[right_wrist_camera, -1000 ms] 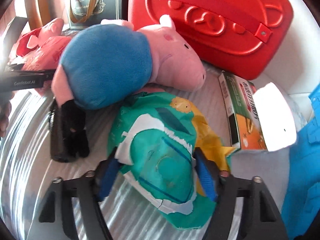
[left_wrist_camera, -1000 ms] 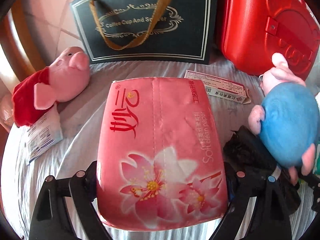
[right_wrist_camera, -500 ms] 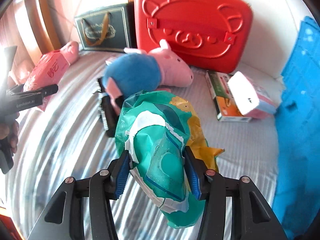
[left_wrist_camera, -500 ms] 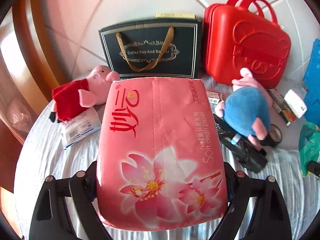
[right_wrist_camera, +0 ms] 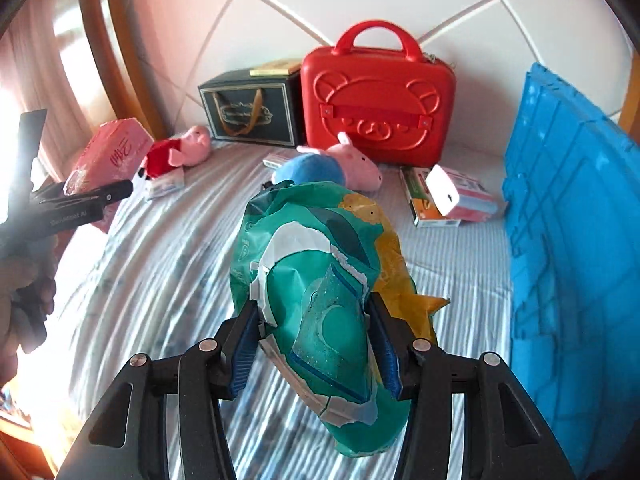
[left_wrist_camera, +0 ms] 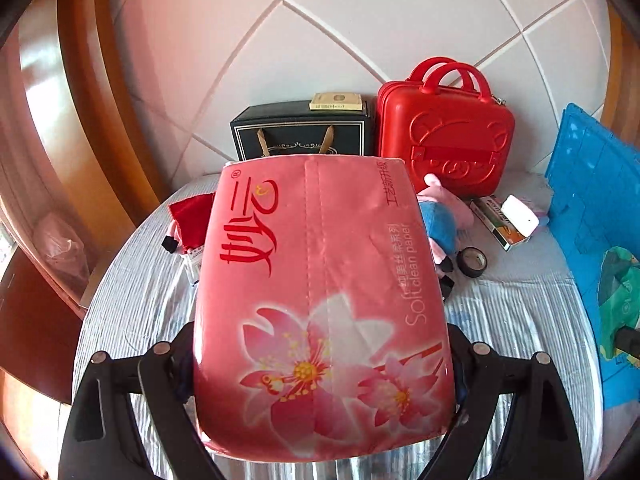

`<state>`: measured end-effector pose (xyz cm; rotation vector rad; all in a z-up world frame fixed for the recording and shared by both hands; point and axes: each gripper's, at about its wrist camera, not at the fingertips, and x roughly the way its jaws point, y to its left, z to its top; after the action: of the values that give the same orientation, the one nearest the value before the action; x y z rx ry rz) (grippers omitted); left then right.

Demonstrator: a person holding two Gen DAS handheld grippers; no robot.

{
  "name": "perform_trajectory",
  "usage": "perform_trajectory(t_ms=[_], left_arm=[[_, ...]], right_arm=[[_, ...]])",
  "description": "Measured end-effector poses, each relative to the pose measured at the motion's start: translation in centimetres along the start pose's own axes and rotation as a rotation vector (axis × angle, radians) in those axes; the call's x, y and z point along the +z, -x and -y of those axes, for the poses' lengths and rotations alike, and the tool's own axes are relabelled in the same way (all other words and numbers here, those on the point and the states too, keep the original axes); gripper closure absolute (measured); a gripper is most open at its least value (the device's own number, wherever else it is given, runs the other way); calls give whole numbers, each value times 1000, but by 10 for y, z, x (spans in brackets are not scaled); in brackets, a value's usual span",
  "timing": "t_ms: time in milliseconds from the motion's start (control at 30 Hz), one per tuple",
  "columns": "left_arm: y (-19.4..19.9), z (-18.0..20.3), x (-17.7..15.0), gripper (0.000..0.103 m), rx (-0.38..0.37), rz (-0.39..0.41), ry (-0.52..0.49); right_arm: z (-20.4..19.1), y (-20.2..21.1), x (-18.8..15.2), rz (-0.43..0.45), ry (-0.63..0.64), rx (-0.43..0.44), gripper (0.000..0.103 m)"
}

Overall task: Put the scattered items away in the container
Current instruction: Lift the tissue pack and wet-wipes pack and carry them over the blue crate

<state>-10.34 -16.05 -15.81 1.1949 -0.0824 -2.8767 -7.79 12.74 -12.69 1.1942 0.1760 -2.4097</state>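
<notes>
Pink film wraps the tissue pack (left_wrist_camera: 320, 304) that the left gripper (left_wrist_camera: 320, 364) clamps across its width, jaws spread wide on its two long sides; the pack's long axis runs straight ahead along the fingers, and it hangs clear above the striped bedsheet (left_wrist_camera: 132, 292). The right gripper (right_wrist_camera: 316, 344) holds a crumpled green snack bag (right_wrist_camera: 316, 300) between its blue pads (right_wrist_camera: 244, 344), jaws at a middling width and pressing into the soft foil, the bag's length also pointing forward and away from the hand.

The container, a blue crate (right_wrist_camera: 572, 248), stands on edge or leans at the right side of the bed, though the fisheye bends it too much to say where its opening faces. It lies just to the right of the snack bag, so the right hand is plainly the nearer one; the tissue pack is well apart from it, with most of the bed between them. In my judgement the snack bag should go in first, swung rightward, and the tissue pack must then cross over the blue pig toy (right_wrist_camera: 320, 168) and the small boxes (right_wrist_camera: 440, 196).
</notes>
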Motion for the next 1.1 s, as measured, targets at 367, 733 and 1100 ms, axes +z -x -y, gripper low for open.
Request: perform_trajectory(t_ms=[367, 733, 1100], left_arm=[[111, 23, 20, 13, -13, 119, 17], [176, 88, 38, 13, -31, 220, -46], [209, 190, 61, 13, -100, 274, -151]], right_arm=[[7, 114, 1, 135, -14, 27, 53], [51, 184, -1, 240, -32, 21, 53], [120, 236, -13, 316, -79, -15, 52]])
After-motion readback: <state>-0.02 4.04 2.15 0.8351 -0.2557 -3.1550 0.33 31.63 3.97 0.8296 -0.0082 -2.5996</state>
